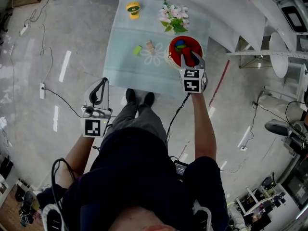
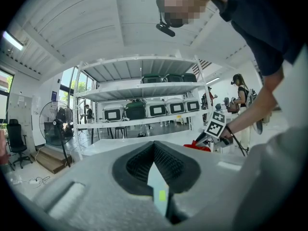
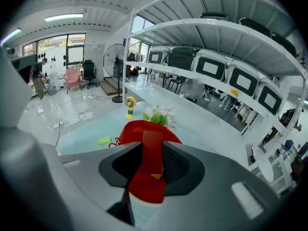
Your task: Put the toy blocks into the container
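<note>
Gripping a red toy block (image 3: pixel 152 150), the right gripper (image 1: pixel 191 60) hangs over the red container (image 1: pixel 173 46); the left gripper (image 1: pixel 103 84) looks pinched together, empty.

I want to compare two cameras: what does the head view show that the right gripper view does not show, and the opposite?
Only the head view: the left gripper held away from the table, a wooden block on it, and coloured blocks inside the red container. Only the right gripper view: a red block clamped between the right gripper's jaws, and storage shelves behind. Both: the red container, the green block, the yellow fan and the flowers.
</note>
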The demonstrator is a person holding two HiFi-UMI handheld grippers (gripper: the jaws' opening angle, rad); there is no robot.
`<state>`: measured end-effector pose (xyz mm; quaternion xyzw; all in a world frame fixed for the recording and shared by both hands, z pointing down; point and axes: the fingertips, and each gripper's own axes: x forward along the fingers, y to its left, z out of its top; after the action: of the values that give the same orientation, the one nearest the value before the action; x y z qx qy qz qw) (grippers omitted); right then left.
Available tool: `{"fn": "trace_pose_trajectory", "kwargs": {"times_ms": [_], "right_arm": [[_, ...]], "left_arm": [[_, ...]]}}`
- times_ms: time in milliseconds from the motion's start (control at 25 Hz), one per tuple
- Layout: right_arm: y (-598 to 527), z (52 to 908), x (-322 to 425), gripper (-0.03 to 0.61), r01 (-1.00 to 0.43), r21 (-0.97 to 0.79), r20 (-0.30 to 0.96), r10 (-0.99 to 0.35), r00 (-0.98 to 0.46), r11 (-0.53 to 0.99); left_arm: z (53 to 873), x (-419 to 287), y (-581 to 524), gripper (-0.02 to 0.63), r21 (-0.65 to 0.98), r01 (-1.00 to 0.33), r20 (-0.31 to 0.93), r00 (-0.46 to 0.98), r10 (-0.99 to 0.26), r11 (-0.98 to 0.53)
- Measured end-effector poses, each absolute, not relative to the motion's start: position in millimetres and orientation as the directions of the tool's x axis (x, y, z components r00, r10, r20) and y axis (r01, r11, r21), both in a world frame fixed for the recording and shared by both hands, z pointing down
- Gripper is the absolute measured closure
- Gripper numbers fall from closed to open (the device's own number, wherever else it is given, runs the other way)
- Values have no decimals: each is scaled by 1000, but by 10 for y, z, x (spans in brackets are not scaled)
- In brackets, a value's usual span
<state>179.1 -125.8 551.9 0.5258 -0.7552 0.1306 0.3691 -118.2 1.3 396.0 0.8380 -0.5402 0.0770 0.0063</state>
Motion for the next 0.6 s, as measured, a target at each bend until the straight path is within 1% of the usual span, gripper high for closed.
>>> {"fn": "trace_pose_trajectory", "kwargs": {"times_ms": [200,360,600], "right_arm": [[-1373,5699,1868,449,-884,197,737,-658,-152,425],[-1433,5816,1915,449,-879,205,763,-633,-132,430],[-1448,5914,1913,448,-869,202,791,-599,-128,452]], "left_arm": [[3948,-1185,6,611,-65,-912,138,393,-909,-404],[4005,-1211,26,611,-67,-914,165,385,-908,-400],[3979,-1246,21,611,-81,-916,158,378,-912,-393]]}}
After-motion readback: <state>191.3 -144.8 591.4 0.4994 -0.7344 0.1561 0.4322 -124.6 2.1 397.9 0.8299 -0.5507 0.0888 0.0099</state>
